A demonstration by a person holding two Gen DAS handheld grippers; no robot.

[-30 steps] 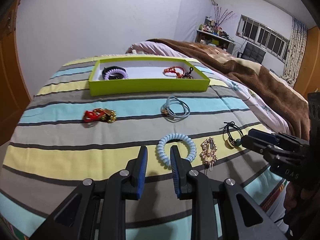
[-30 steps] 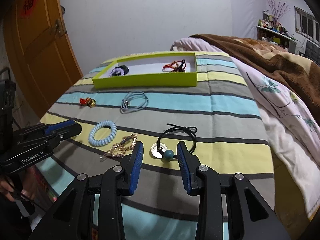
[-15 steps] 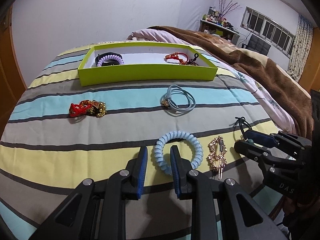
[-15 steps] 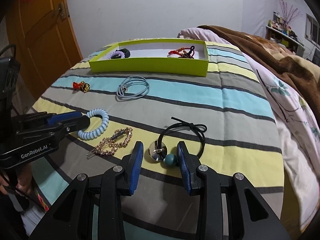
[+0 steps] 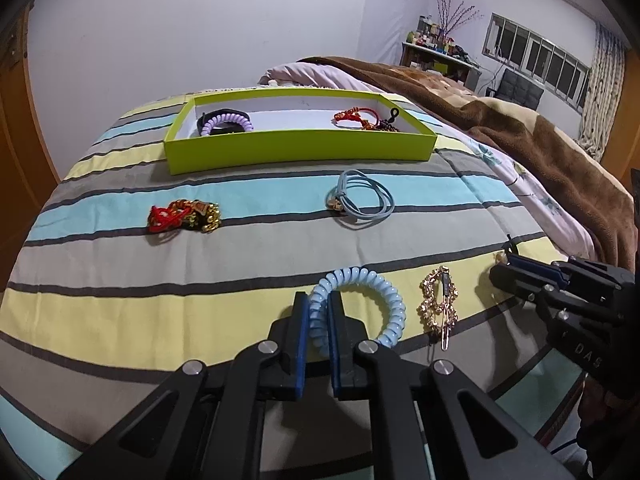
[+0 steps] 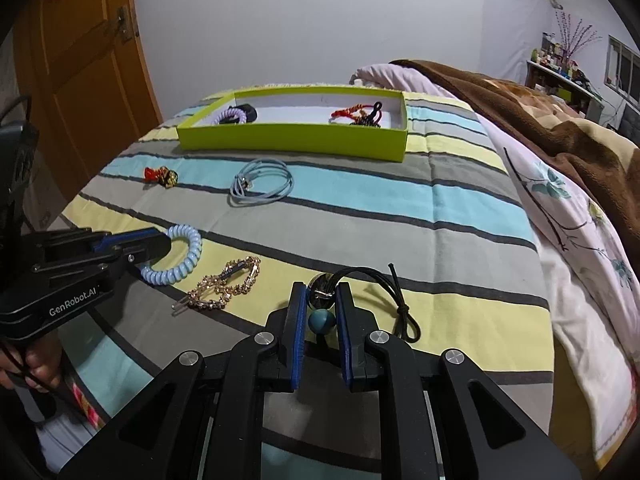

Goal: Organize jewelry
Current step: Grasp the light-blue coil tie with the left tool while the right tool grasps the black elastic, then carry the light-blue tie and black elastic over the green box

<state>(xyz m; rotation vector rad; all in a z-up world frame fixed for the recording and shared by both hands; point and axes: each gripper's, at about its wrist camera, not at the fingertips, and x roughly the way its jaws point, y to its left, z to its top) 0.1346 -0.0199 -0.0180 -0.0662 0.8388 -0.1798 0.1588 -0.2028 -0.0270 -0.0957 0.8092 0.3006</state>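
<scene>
My left gripper [image 5: 319, 312] is shut on the light blue coil hair tie [image 5: 376, 296], which still lies on the striped bedspread; both show in the right wrist view [image 6: 188, 256]. My right gripper [image 6: 321, 300] has closed around the black hair tie with a silver disc and teal bead [image 6: 322, 320]; its black loop [image 6: 384, 284] trails to the right. A gold hair clip [image 5: 438, 306] [image 6: 224, 288] lies between the two. The lime green tray [image 5: 300, 148] [image 6: 292, 140] sits farther back.
A red-and-gold bracelet [image 5: 184, 216] and a pale blue cord loop [image 5: 364, 200] lie mid-bed. The tray holds a purple coil tie [image 5: 226, 122] and a red cord bracelet [image 5: 360, 118]. A brown blanket [image 5: 520, 136] lies to the right, a wooden door [image 6: 80, 80] to the left.
Both grippers moved forward and down onto their items and closed: the left around the blue coil tie, the right around the bead and disc of the black tie.
</scene>
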